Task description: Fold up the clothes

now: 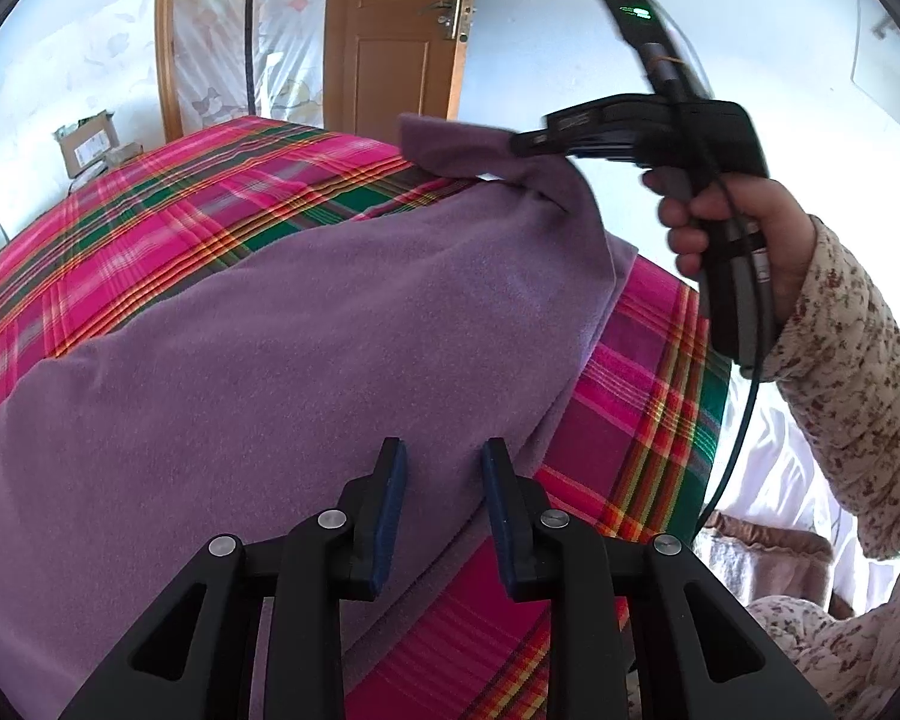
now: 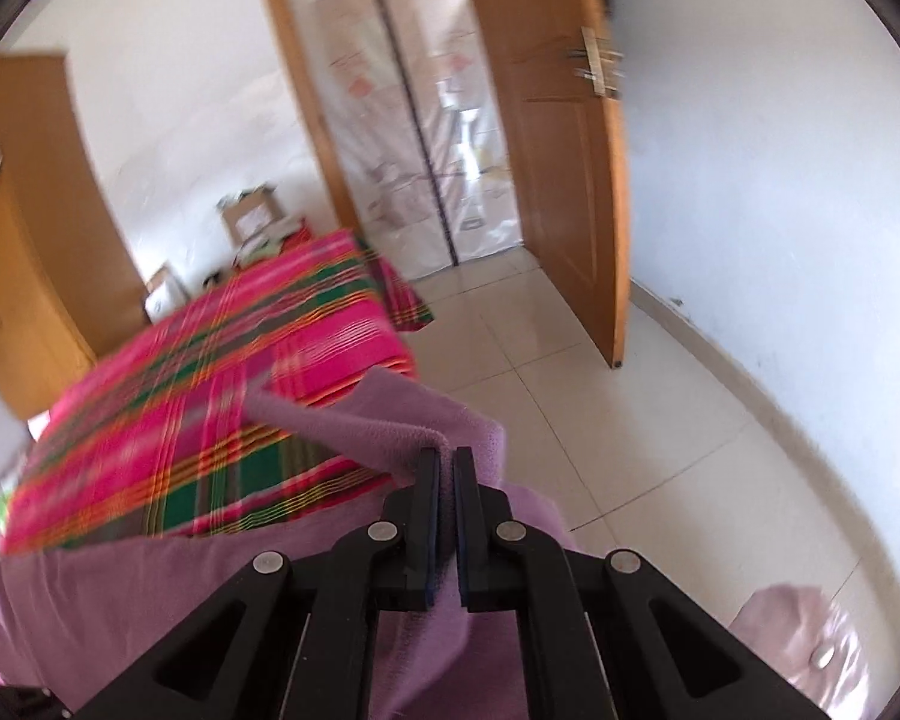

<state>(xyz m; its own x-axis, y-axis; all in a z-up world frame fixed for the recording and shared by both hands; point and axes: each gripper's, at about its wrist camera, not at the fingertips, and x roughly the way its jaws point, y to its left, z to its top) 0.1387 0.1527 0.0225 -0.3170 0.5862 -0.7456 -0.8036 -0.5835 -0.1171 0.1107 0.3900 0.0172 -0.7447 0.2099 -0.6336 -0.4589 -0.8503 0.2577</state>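
Here, the right gripper point(image 2: 447, 456) pinches a corner of the purple cloth point(image 1: 282, 348) lying on the plaid bedspread point(image 1: 168, 204); the left gripper point(image 1: 444, 450) hovers open above its near edge. Box point(image 1: 90, 141) labels are unreadable.

Pale, daylit walls point(image 2: 750, 192) enclose the room. A wooden door point(image 2: 564, 180) stands open at one o'clock in the right wrist view, its metal handle point(image 2: 597, 69) near the top edge. Beyond the door frame point(image 2: 306, 120), at twelve o'clock, hangs a sheer patterned curtain point(image 2: 414, 138). Cream floor tiles point(image 2: 600, 420) spread toward three o'clock. A wooden wardrobe point(image 2: 24, 252) stands at nine o'clock, cardboard boxes point(image 2: 252, 216) near it.
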